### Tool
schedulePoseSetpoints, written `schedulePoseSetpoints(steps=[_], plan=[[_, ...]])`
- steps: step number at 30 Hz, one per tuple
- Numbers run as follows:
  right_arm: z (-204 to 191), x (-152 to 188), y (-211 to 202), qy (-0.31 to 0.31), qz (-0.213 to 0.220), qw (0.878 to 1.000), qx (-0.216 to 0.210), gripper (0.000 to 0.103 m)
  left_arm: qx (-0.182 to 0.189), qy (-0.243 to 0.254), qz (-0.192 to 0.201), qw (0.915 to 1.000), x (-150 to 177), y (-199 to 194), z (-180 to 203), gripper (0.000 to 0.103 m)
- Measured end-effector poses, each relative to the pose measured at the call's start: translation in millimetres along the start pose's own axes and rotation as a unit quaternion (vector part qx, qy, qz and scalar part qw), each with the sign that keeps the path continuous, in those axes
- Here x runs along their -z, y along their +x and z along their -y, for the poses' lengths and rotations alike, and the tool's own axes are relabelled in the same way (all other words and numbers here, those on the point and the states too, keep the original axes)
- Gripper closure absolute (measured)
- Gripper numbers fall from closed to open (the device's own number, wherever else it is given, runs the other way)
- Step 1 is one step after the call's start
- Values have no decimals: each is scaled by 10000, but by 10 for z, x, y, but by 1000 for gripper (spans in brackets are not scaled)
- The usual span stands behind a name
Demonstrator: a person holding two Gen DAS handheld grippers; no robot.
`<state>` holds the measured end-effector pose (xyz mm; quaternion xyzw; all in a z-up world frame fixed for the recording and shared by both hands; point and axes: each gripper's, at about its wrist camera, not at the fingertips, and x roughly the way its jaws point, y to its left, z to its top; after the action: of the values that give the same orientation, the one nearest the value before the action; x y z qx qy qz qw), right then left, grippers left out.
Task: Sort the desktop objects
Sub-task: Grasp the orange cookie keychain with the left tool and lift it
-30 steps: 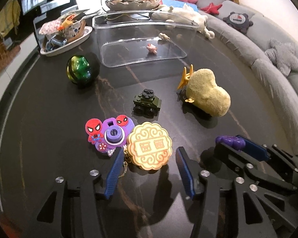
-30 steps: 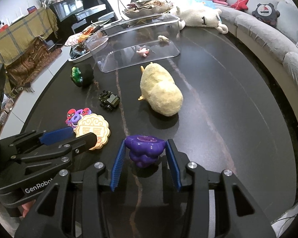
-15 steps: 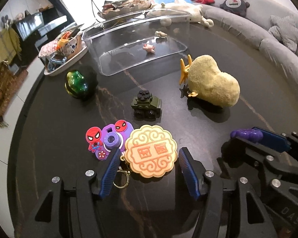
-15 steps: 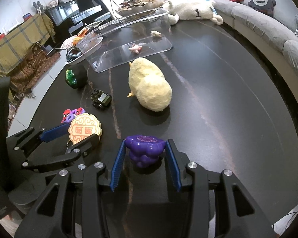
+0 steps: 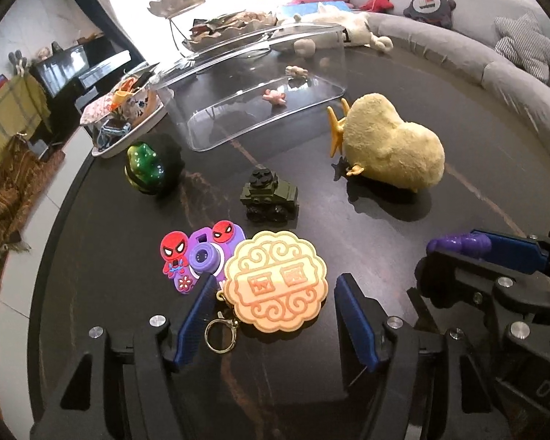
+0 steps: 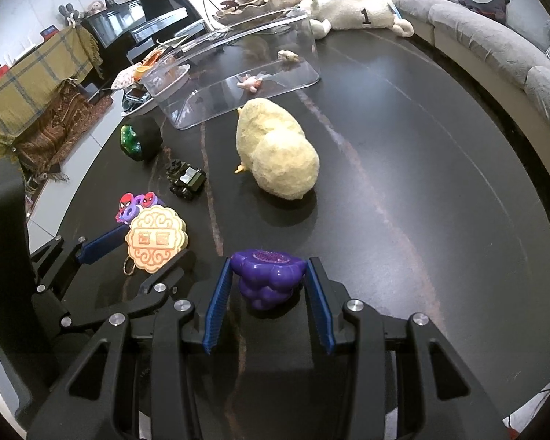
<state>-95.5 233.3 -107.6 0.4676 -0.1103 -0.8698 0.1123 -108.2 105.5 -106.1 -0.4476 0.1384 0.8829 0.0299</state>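
Observation:
An orange mooncake-shaped keychain [image 5: 275, 280] lies flat on the dark table between the fingers of my left gripper [image 5: 275, 282]. Its jaws are opening, and a small gap shows on each side of the keychain. In the right wrist view the same gripper [image 6: 137, 253] straddles the mooncake keychain [image 6: 156, 240]. My right gripper [image 6: 269, 264] is shut on a purple grape-shaped toy [image 6: 267, 282] just above the table. The purple toy [image 5: 458, 244] also shows at the right edge of the left wrist view.
A Spider-Man camera charm [image 5: 198, 253] touches the mooncake's left side. Beyond it sit a green toy tank [image 5: 269, 198], a green-and-black ball [image 5: 148, 167] and a yellow plush chick [image 5: 392, 146]. A clear plastic bin [image 5: 256, 84] holds small figures. A cluttered tray [image 5: 124, 121] sits far left.
The left gripper's jaws have spread wider around the mooncake keychain as it tilted and rolled slightly. The right gripper still holds the purple toy in the same place.

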Motion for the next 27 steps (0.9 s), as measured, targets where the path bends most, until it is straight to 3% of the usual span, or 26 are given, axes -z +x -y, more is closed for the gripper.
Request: schedulePoseSetpoints(steps=[3, 10, 16, 27], plan=[[-1, 3, 5, -2, -11, 10000, 25, 64, 55, -112, -34, 9999, -18, -8, -35, 46], [2, 12, -2, 8, 2, 10000, 47, 64, 51, -152, -50, 9999, 6, -26, -25, 46], [18, 21, -17, -31, 45, 9994, 342, 64, 202, -332, -97, 9992, -10, -50, -98, 46], [-64, 24, -52, -122, 82, 9993, 342, 65, 290, -459, -15, 9985, -24, -186, -175, 46]])
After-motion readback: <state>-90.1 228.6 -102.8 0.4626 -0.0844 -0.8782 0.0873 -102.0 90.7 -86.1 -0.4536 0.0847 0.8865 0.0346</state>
